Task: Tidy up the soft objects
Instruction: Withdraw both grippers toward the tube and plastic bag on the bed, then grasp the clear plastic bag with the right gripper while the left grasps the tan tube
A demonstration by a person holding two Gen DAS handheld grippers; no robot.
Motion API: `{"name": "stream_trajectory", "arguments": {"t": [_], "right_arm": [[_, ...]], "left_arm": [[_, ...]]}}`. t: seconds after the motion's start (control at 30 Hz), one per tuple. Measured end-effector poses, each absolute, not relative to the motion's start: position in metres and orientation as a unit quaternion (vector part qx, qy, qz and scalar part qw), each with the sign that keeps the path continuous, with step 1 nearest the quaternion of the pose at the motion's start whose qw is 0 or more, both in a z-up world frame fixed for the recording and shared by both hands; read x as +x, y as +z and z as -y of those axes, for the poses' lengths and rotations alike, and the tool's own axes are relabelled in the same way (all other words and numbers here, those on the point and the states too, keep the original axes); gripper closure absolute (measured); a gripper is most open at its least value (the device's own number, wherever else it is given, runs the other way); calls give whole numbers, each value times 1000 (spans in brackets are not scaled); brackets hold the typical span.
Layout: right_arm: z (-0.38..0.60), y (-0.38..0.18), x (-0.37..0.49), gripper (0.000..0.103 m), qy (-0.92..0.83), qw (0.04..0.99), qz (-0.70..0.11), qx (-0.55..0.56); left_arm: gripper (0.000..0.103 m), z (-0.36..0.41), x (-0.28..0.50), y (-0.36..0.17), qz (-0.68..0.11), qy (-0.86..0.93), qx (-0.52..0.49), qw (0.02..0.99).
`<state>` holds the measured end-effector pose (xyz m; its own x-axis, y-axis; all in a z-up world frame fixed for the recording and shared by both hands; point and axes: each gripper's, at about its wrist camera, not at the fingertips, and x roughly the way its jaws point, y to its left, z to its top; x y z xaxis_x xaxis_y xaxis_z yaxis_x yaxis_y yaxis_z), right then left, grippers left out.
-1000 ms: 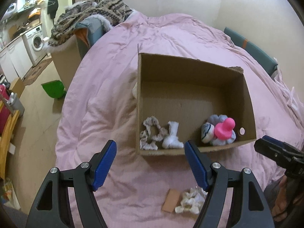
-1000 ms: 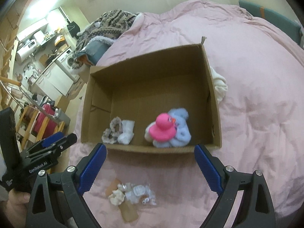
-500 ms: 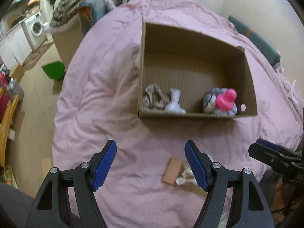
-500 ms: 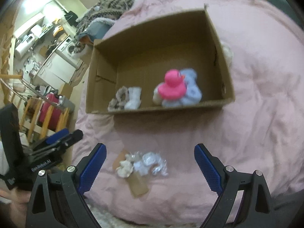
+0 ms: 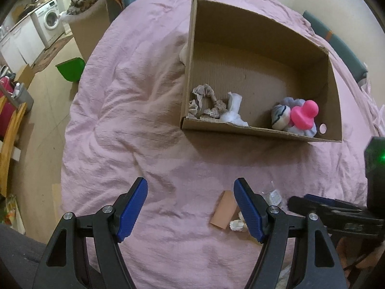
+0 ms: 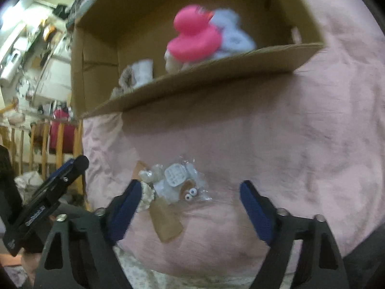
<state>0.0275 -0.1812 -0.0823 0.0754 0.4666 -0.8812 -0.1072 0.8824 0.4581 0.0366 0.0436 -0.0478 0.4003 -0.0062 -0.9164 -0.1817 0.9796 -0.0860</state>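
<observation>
Near the cardboard box point(image 5: 262, 130), on the pink bedcover point(image 5: 134, 120), lies a small clear packet of soft bits point(image 6: 179, 183) with a tan card tag point(image 6: 166, 219) at its near end. Seen best from the right wrist: packet between the blue pads of the right claw point(image 6: 190, 204), pads clear of it, jaws closing, nothing gripped. From that view, blurred: a white moulded piece and two tiny eyes inside the packet, a cream ruffled piece just beside the left-hand pad. Seen from the left wrist only partly: tag point(image 5: 223, 209) and a scrap of the packet, mostly hidden behind one pad of the left claw point(image 5: 191, 207), which hangs released over bare bedcover on the near side of the box, nothing between its pads.

Shown sharply by the left wrist alone: box contents along the near wall, namely a beige scrunchie point(image 5: 204, 103) at the left corner, a white sock point(image 5: 233, 110) just beside it, then, well apart toward the right corner, a striped rolled sock point(image 5: 280, 118) touching a pink rubber duck point(image 5: 304, 115) on a pale blue fluffy thing point(image 6: 231, 36).

Beyond the box's left side, off the bed: a green bin point(image 5: 71, 71) on the floor, a washing machine point(image 5: 49, 22), wooden rails point(image 6: 45, 142) and a red bag.
</observation>
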Motion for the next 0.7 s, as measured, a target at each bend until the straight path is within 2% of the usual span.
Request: {"name": "stream_trajectory", "arguments": {"t": [0.13,0.33,0.4,0.47,0.7], "right_arm": [[159,-96,31,30,202,710,-667,96],[138,-107,26,36,198,714,-671,27],[134,-109,24,52,193,719,-667,5],[131,-110,23,76,192,723,-663,-9],[156,-93,27,79,157,751,-641,21]], "left_arm": [[31,-47,38,-52,-551,56,-91,828],[31,-55,43,-63,-566,67,-110,815],[31,-56,44,-66,-570,66,-115,811],[31,-54,45,-69,-573,64,-114,809],[32,-51,46,-78,-590,45,-110,798]]}}
